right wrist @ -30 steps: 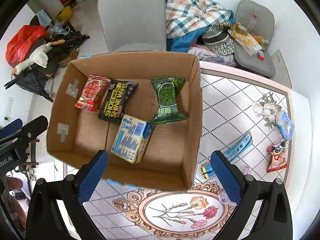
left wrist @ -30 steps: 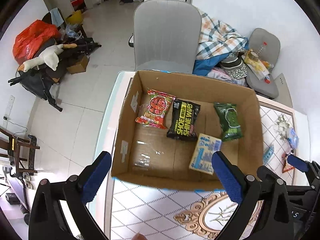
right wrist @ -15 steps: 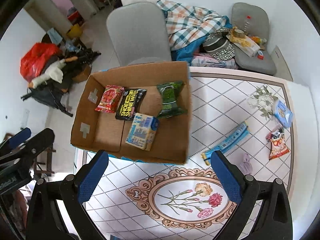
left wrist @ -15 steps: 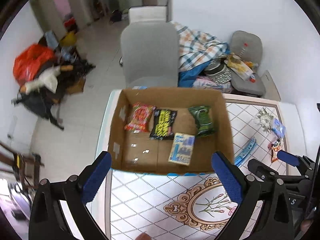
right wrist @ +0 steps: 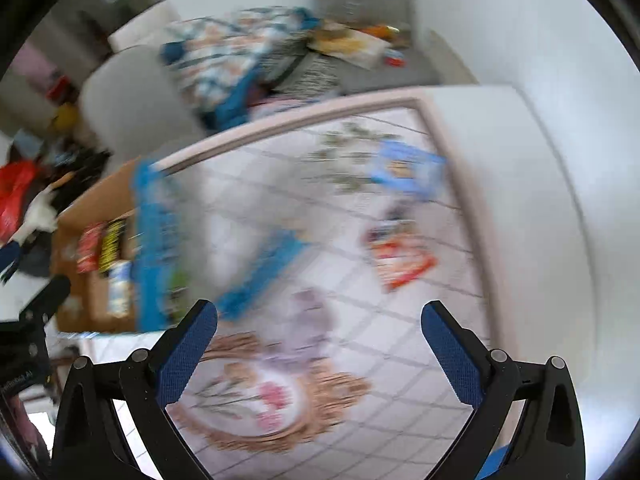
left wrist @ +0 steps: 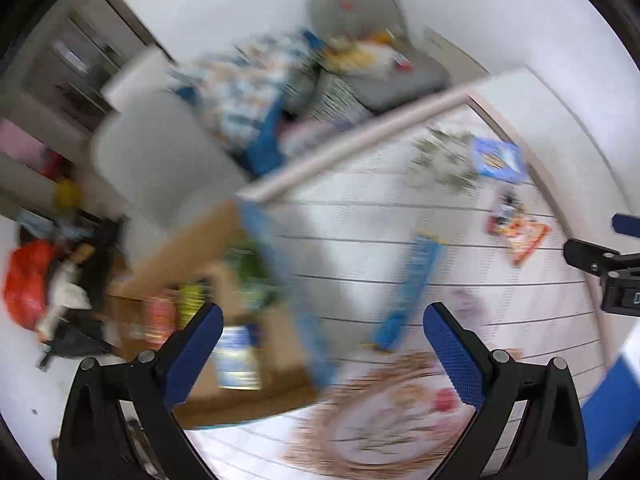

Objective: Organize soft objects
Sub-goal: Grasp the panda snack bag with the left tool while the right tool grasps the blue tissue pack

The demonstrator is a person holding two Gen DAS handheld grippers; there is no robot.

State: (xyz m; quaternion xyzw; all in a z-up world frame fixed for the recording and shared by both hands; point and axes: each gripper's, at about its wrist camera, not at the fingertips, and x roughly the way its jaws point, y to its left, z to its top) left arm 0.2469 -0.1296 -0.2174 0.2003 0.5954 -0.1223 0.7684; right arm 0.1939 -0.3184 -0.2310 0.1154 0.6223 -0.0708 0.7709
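Observation:
Both views are motion-blurred. A cardboard box (left wrist: 208, 248) at the table's left holds several packets, also in the right wrist view (right wrist: 96, 208). On the patterned tablecloth lie a long blue packet (left wrist: 412, 284) (right wrist: 264, 268), a red-orange snack bag (left wrist: 520, 236) (right wrist: 400, 260), a light blue pack (left wrist: 496, 158) (right wrist: 408, 172) and a small pale purple item (left wrist: 468, 304) (right wrist: 312, 312). My left gripper (left wrist: 320, 344) is open and empty above the box's right wall. My right gripper (right wrist: 320, 344) is open and empty above the purple item.
A grey chair (left wrist: 160, 160) stands behind the box. A second chair (left wrist: 360, 40) by the white wall holds clothes and clutter. A red bag and dark gear (left wrist: 44, 280) lie on the floor at the left. The table's right edge (right wrist: 540, 200) is white.
Both grippers have swung quickly to the right, away from the box and over the loose items on the tablecloth. Both stay open and empty.

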